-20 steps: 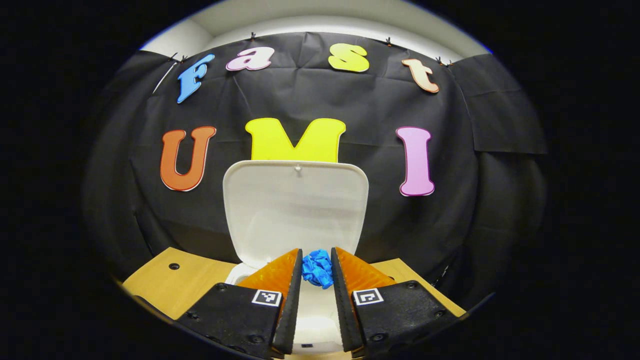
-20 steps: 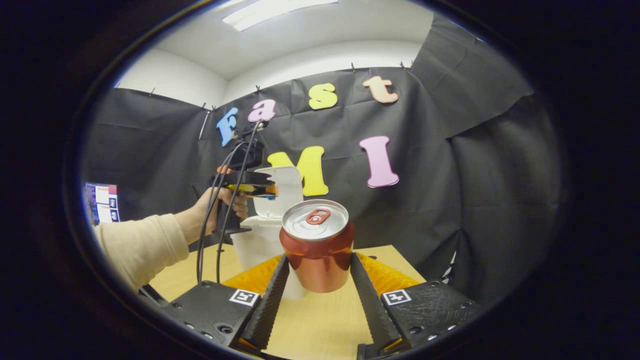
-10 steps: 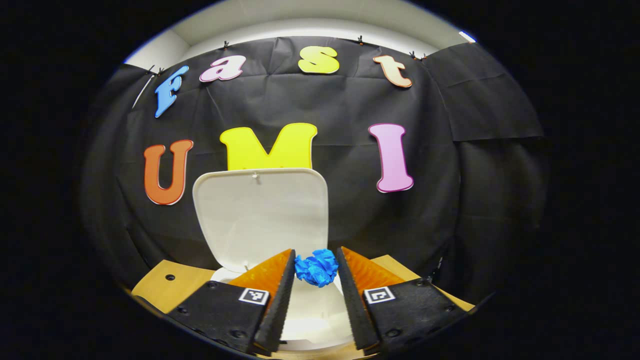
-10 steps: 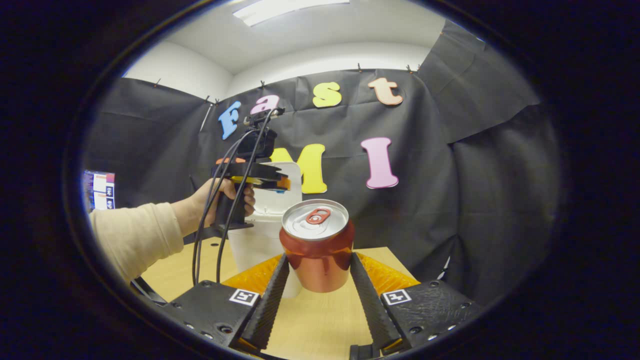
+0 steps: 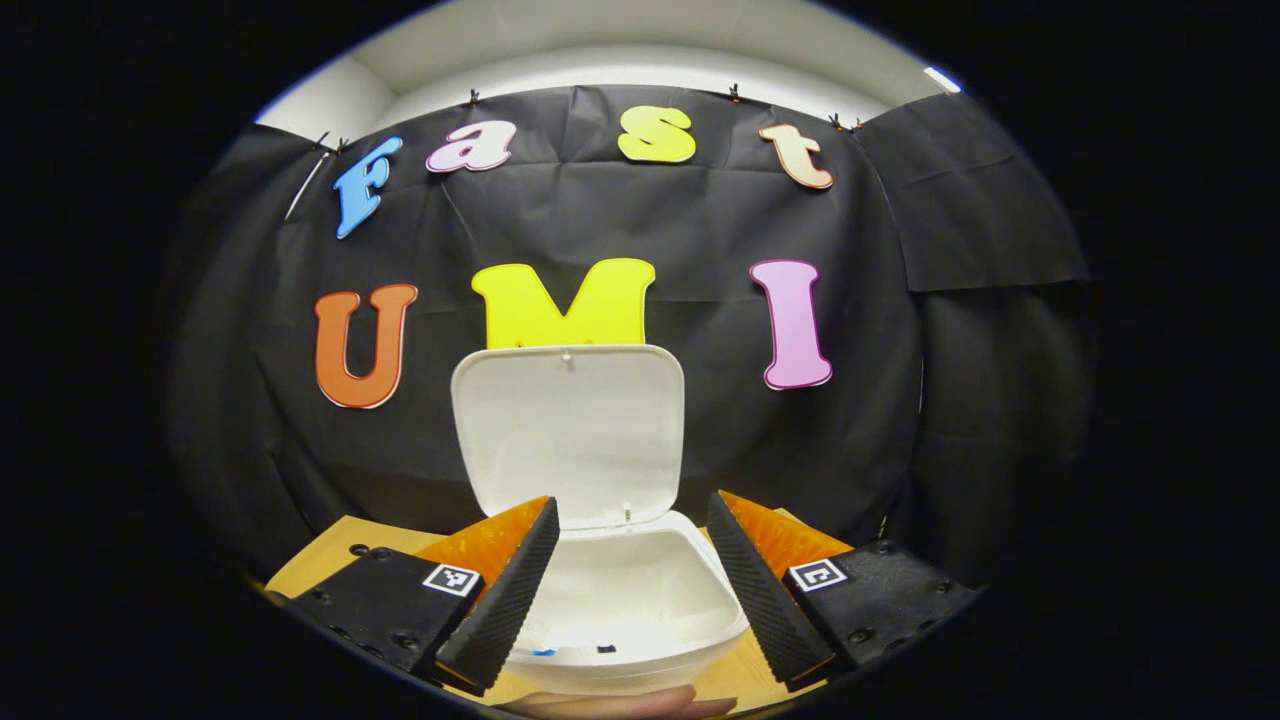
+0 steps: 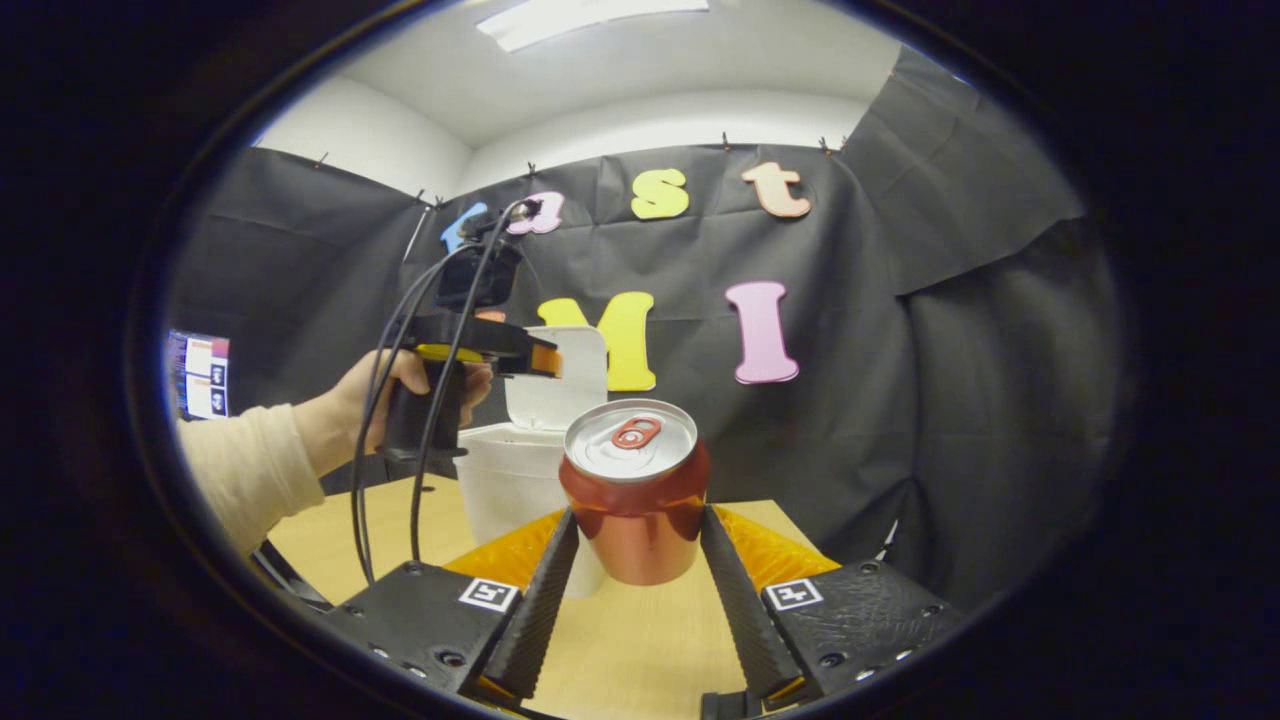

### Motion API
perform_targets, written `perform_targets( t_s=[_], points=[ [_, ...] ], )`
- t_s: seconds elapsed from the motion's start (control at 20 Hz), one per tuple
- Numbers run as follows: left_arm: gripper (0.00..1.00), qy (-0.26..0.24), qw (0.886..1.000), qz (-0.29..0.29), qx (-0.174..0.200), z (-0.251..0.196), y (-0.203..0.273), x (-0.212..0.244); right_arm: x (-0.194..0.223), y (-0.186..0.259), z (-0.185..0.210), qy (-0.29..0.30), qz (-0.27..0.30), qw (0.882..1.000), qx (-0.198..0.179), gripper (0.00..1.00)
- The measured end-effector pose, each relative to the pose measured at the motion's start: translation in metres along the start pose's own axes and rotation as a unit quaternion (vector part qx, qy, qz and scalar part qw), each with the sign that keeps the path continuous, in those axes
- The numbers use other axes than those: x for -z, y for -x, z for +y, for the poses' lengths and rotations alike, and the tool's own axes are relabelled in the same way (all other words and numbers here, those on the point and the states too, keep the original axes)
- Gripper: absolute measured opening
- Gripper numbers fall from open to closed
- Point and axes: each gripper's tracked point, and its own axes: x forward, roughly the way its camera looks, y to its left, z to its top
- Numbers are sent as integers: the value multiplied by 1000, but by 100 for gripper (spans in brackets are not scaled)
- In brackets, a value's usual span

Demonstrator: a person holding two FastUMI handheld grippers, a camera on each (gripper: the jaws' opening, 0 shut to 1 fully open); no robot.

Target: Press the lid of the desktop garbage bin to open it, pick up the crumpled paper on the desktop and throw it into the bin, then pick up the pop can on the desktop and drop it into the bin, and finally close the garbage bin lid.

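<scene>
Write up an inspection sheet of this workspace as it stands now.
Surface: wooden table, bare where visible.
Job's things: bin open, lid upright; a blue speck inside, paper otherwise not made out; pop can upright.
Clutter: nothing seen.
Grippers: left gripper open above the bin; right gripper shut on the pop can.
Cables: black cables hang from the left gripper.
Surroundings: black cloth wall, white ceiling.

The left gripper view sits close above the open bin [image 5: 620,600], facing the back wall. The right gripper view looks from farther back, low over the table [image 6: 640,640], sharing that bin [image 6: 515,480] and wall.
</scene>
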Motion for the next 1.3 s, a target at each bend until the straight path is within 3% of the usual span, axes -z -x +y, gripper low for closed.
perform_targets(
  t_s=[0.45,0.5,0.55,0.75,1.1,1.2,1.3],
  points=[
    [96,7,999,-37,-1,33,99,32,3,-5,1,18,-1,1000,12,74],
    [92,9,999,-41,-5,37,108,37,3,-4,3,18,1,1000,10,74],
    [96,9,999,-39,-9,40,116,45,4,-4,7,17,2,1000,7,74],
    [96,27,998,-44,-23,53,149,72,1,1,10,28,5,999,18,74],
    [98,34,995,-61,-77,90,172,111,2,19,34,64,14,998,22,74],
    [97,41,994,-67,-78,97,177,116,1,22,39,73,9,997,31,74],
    [97,46,994,-58,-76,103,178,125,-7,24,57,59,3,998,15,75]
  ],
)
